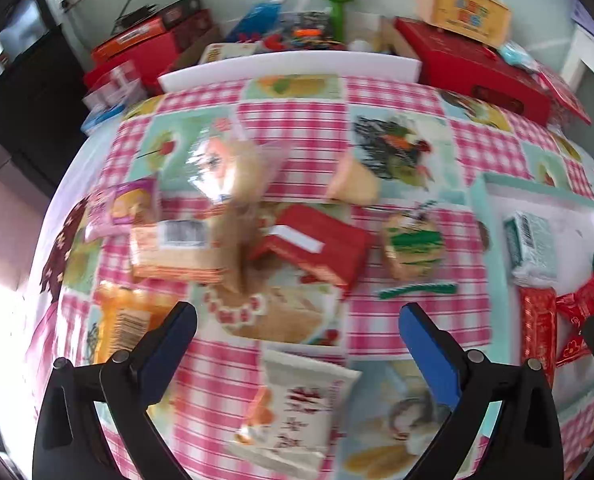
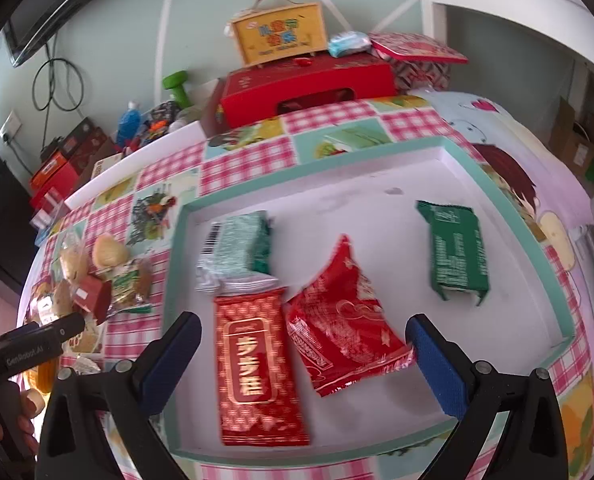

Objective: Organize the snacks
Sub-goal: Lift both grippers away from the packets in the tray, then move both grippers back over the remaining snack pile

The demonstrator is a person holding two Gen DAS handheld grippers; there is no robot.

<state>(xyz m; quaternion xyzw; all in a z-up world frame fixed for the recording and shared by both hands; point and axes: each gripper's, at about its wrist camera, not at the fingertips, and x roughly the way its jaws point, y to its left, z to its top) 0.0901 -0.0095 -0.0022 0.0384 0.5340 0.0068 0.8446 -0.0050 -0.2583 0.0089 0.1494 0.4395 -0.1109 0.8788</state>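
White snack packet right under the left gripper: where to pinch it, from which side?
Pinch the white packet across its short width, near mid-length, coming straight down from above. It lies flat on the tablecloth with its long axis running roughly away from the left gripper, whose open jaws already straddle that width. Nothing appears to touch its long edges, though the view is blurred.

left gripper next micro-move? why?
Probably lower the open left gripper onto the white snack packet with red print just below it. It holds nothing, that packet lies loose on the checked tablecloth, and the teal-rimmed white tray already holds four packets with room left.
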